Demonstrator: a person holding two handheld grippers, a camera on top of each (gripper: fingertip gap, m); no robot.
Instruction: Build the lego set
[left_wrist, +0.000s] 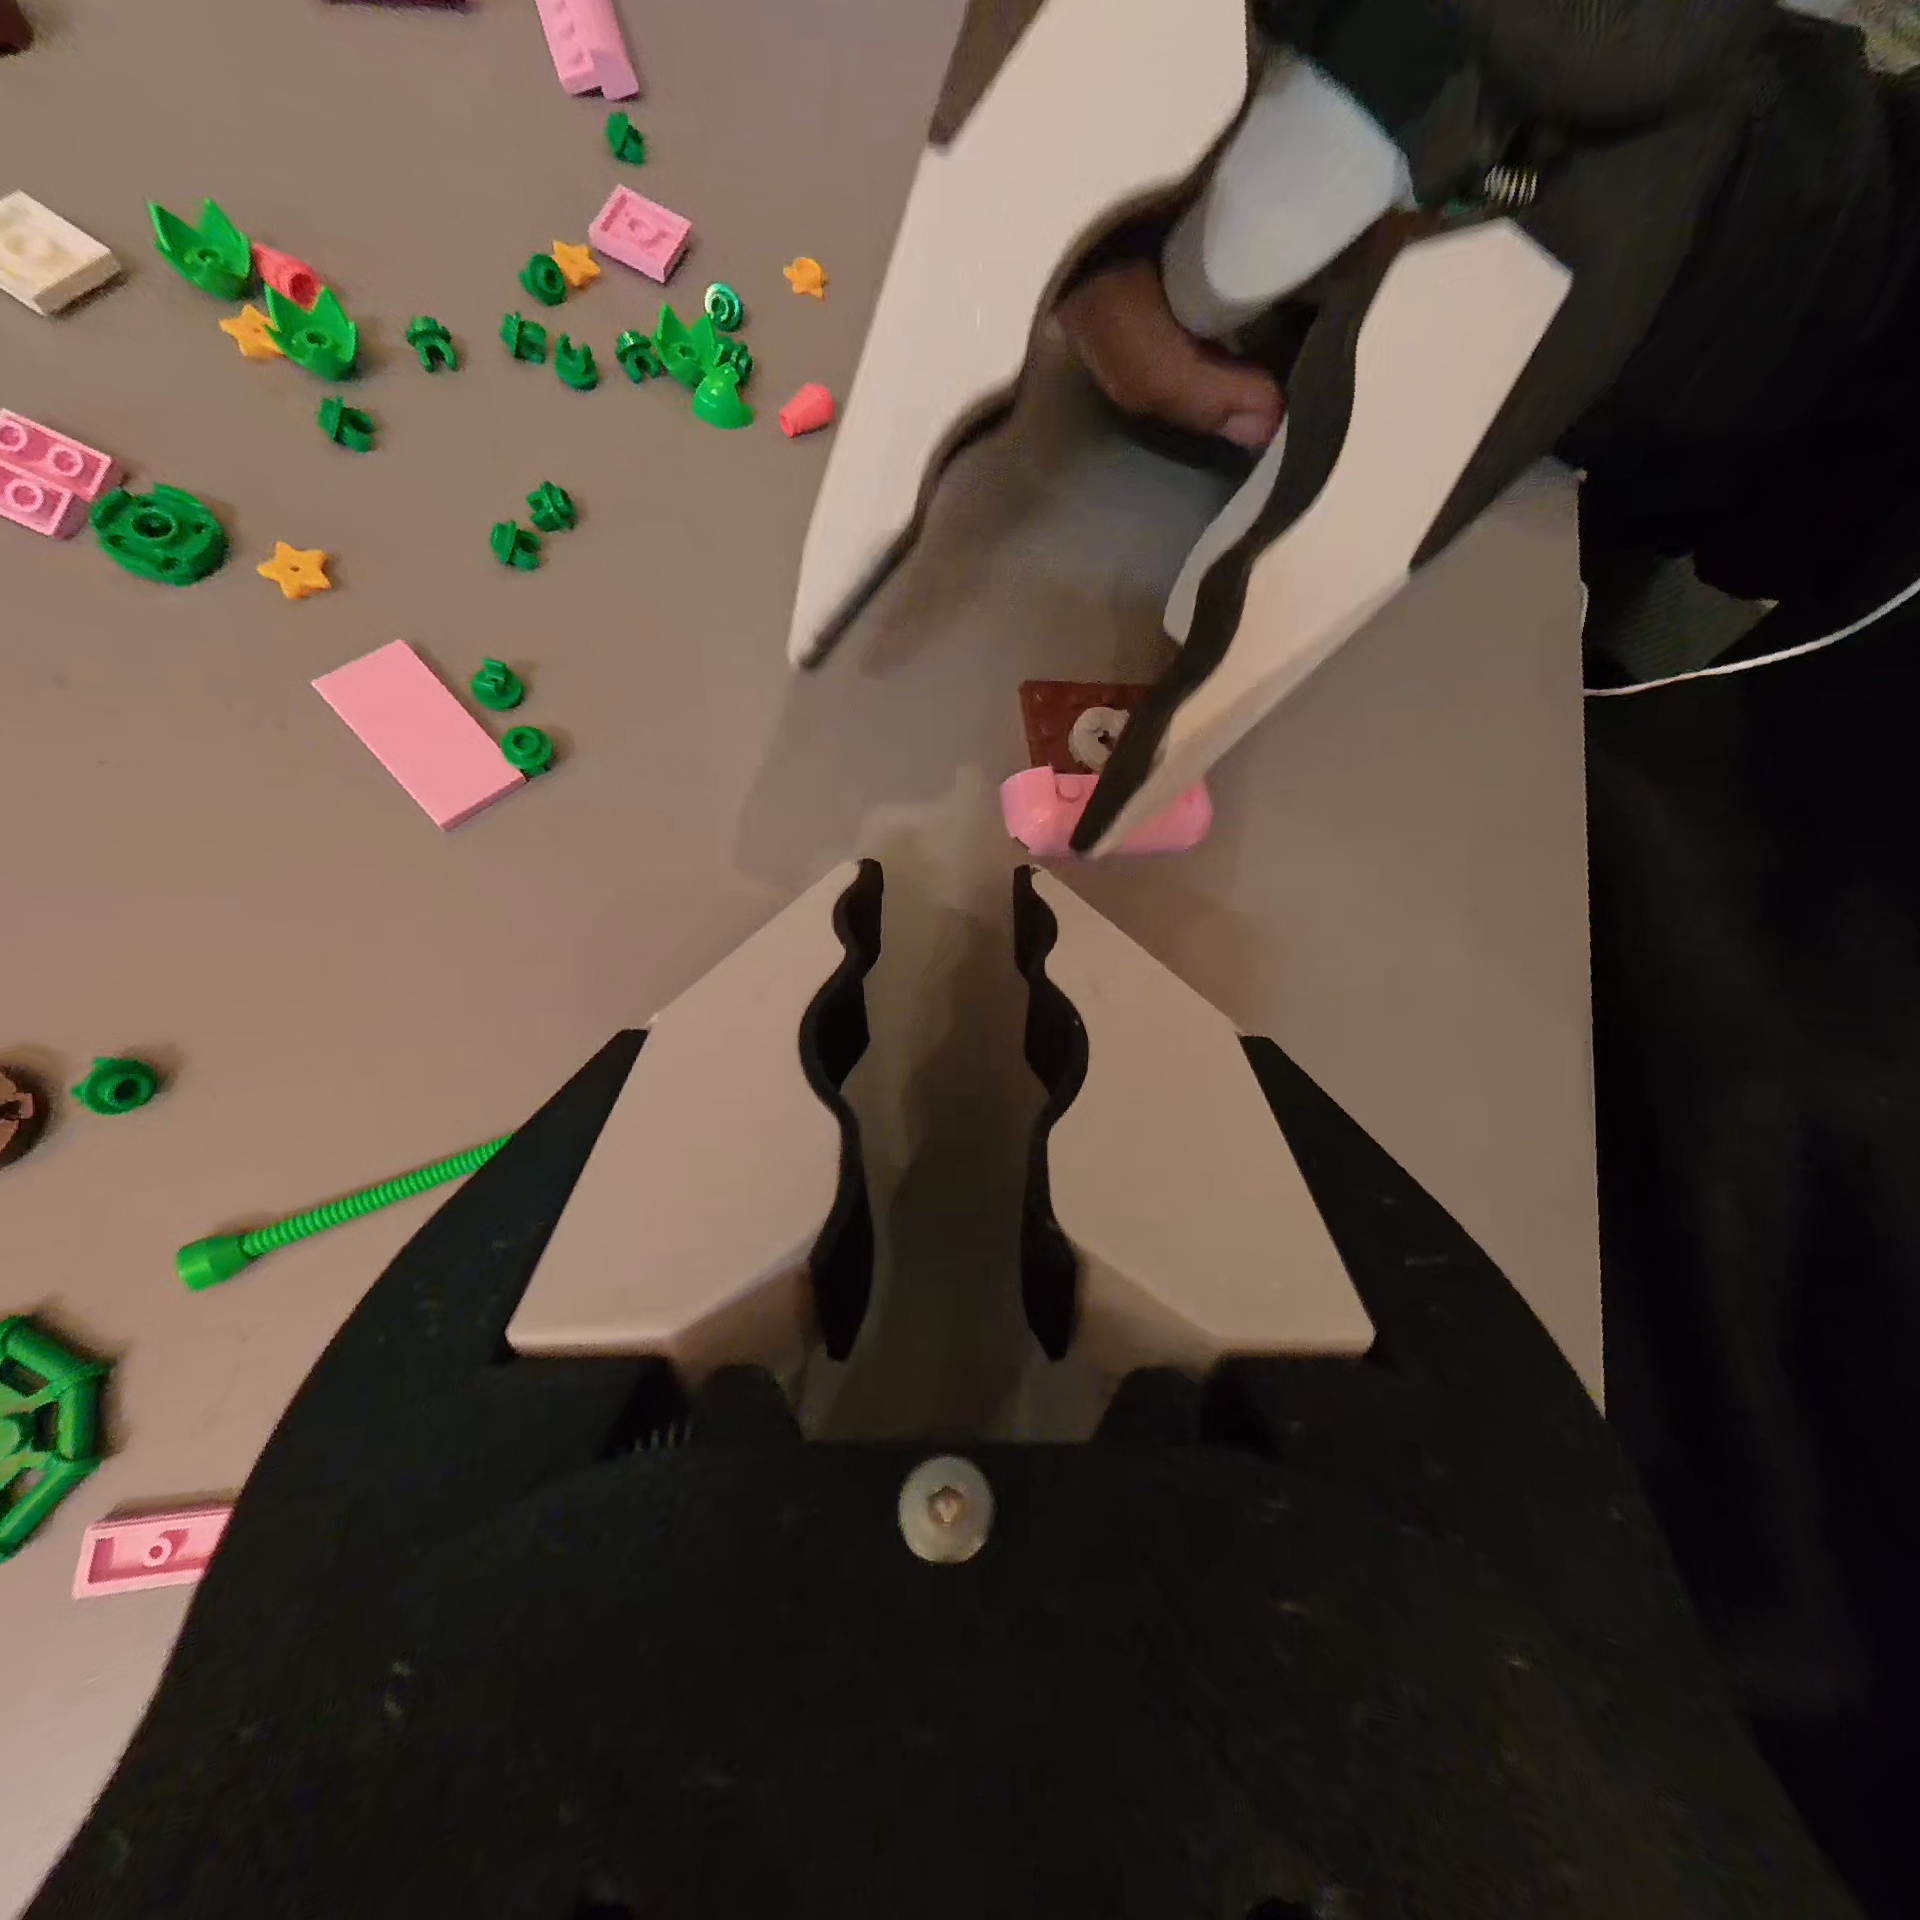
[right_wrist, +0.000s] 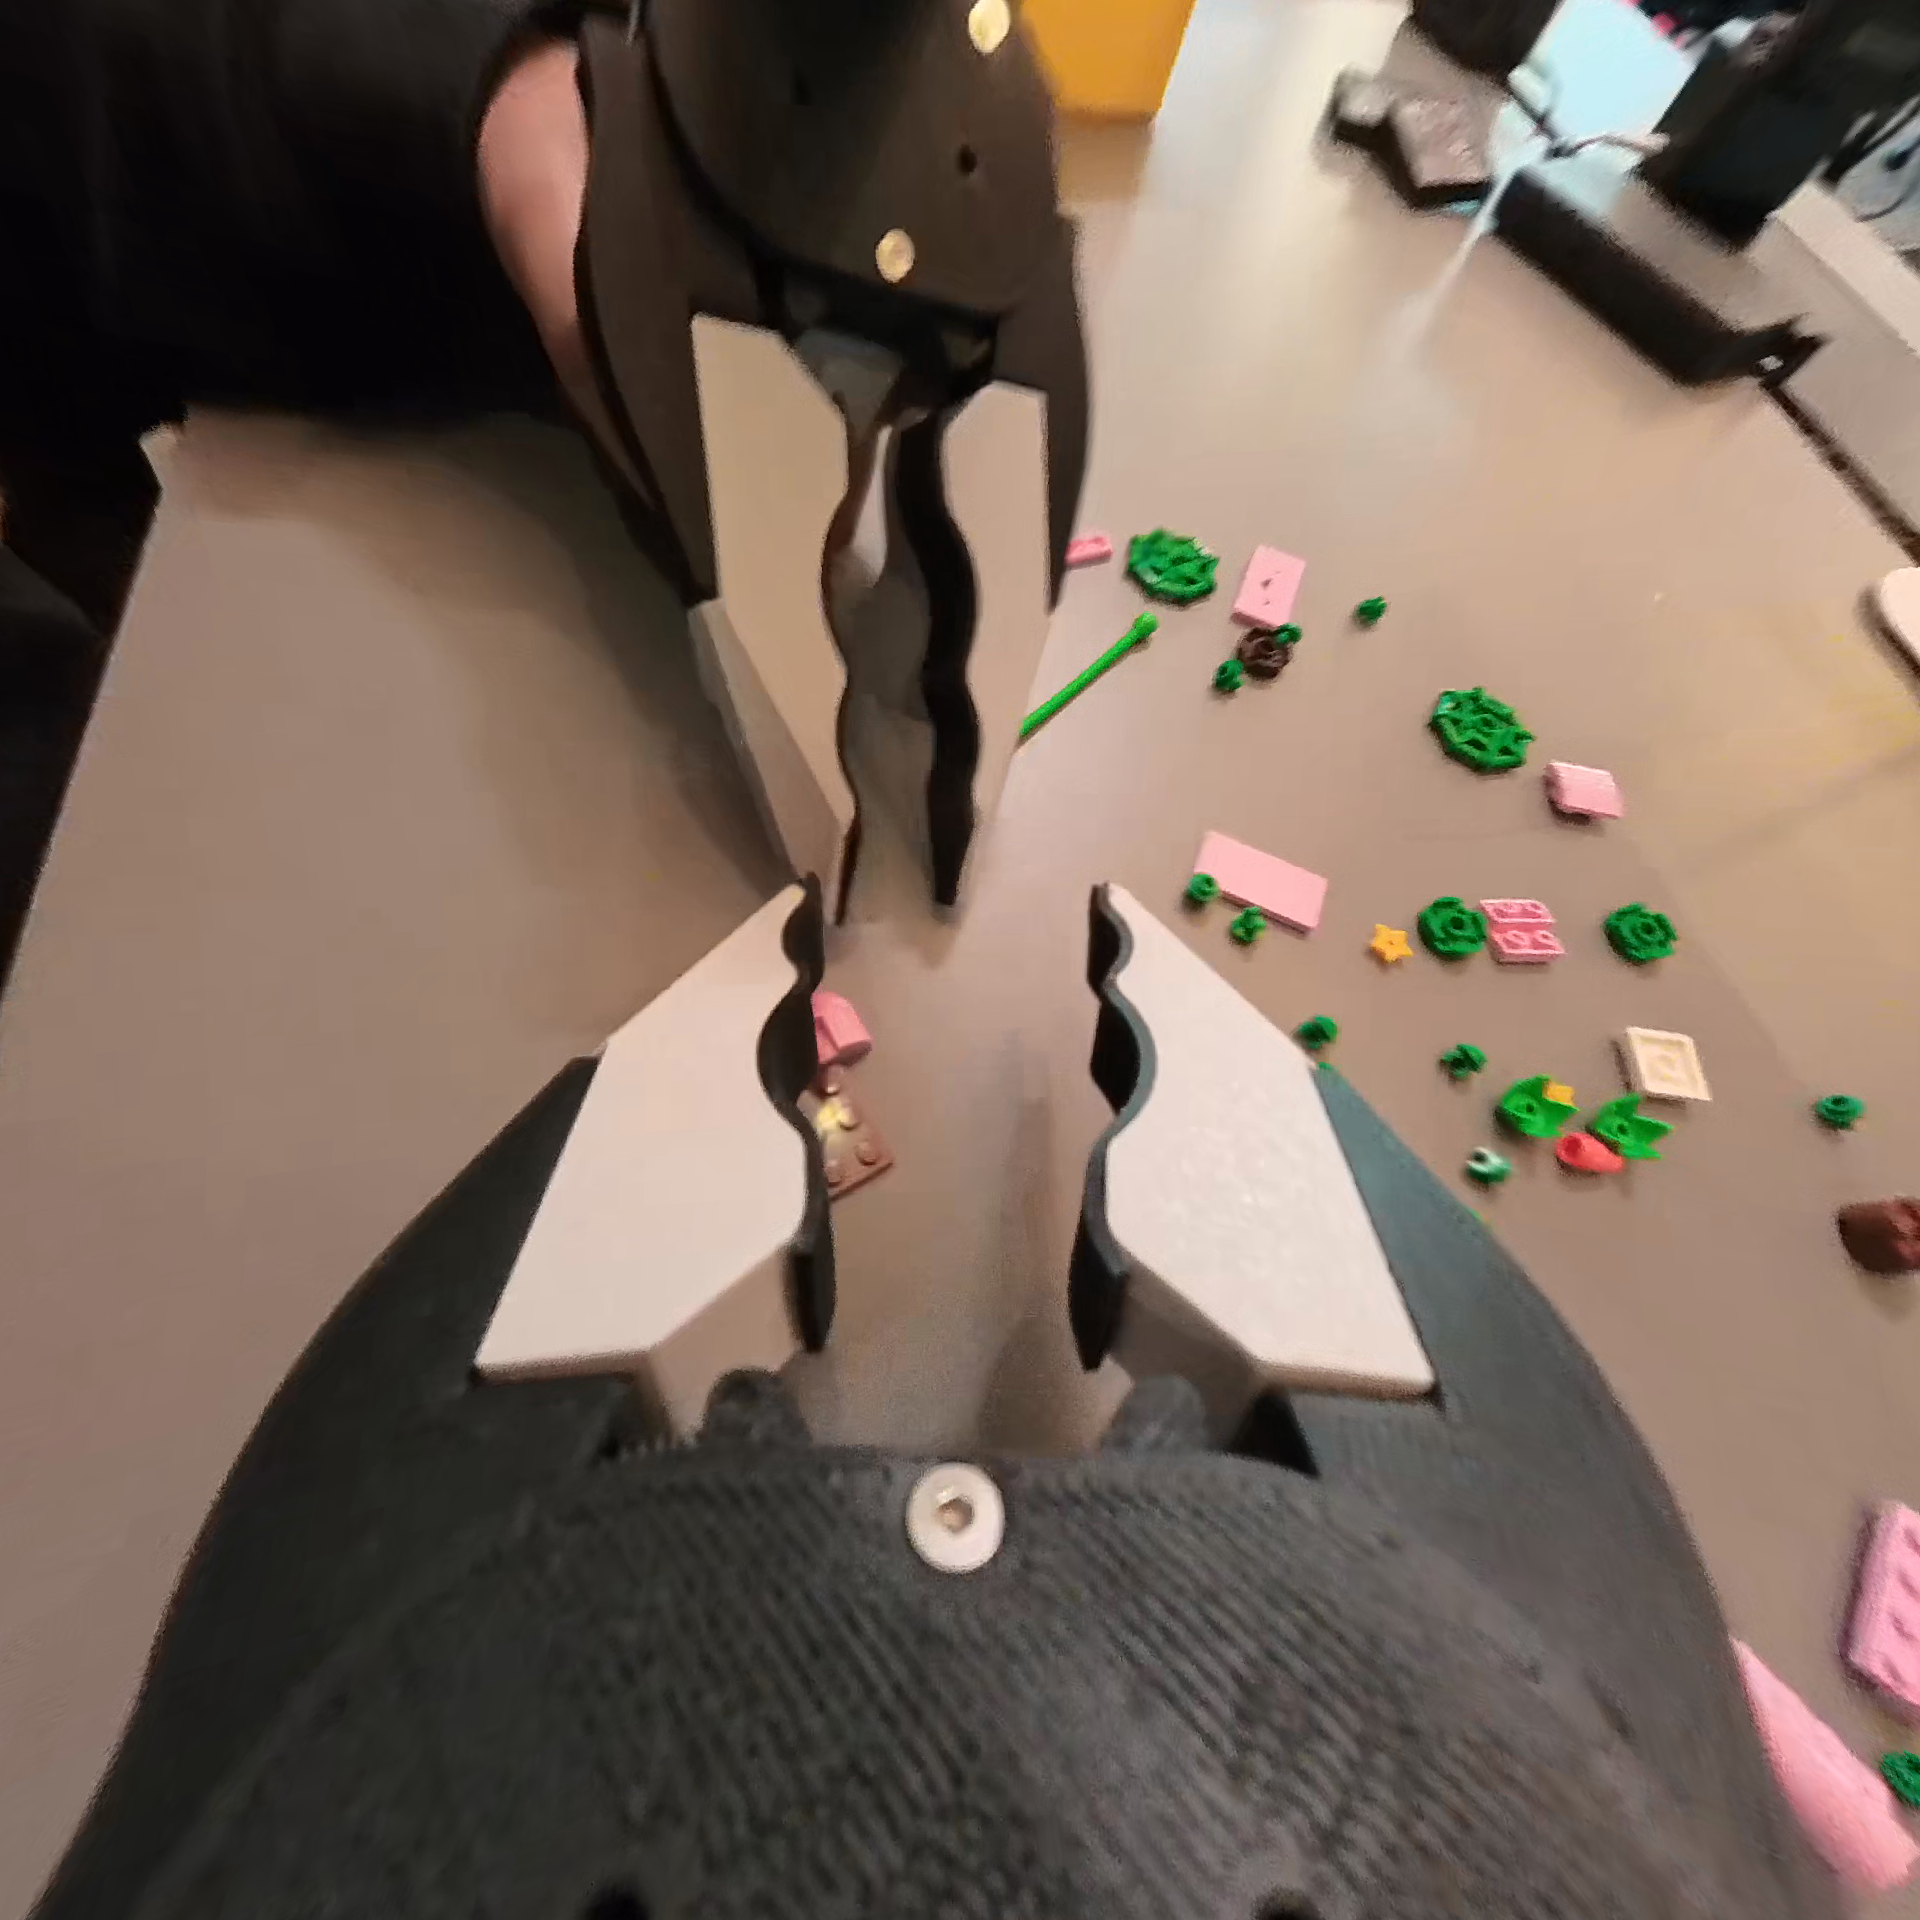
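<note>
A pink curved piece (left_wrist: 1034, 810) lies on the grey table (left_wrist: 623, 935), with a brown plate (left_wrist: 1055, 712) right behind it that carries a small pale piece (left_wrist: 1096, 730). My left gripper (left_wrist: 945, 873) is open with nothing between its pads, just short of the pink piece. My right gripper (left_wrist: 945, 750) comes in from the far side, wide open, with one fingertip (left_wrist: 1101, 821) over the pink piece. In the right wrist view my right gripper (right_wrist: 954, 896) is open. The pink piece (right_wrist: 844, 1023) and brown plate (right_wrist: 862, 1153) lie beside its left finger. The left gripper (right_wrist: 896, 904) stands opposite.
Loose pieces lie to the left: a pink flat tile (left_wrist: 416, 732), a green ribbed stem (left_wrist: 343, 1210), green leaves (left_wrist: 203, 249), yellow stars (left_wrist: 294, 569) and pink bricks (left_wrist: 639, 231). The table's edge (left_wrist: 1584, 935) runs close on the right. A hand (left_wrist: 1164, 364) holds the right gripper. The tips of both grippers are at nearly the same place. The pink flat tile (left_wrist: 416, 732) sits 7 cm or so from the ends of my right fingers. Seen from the right wrist view (right_wrist: 1256, 873) as well.
</note>
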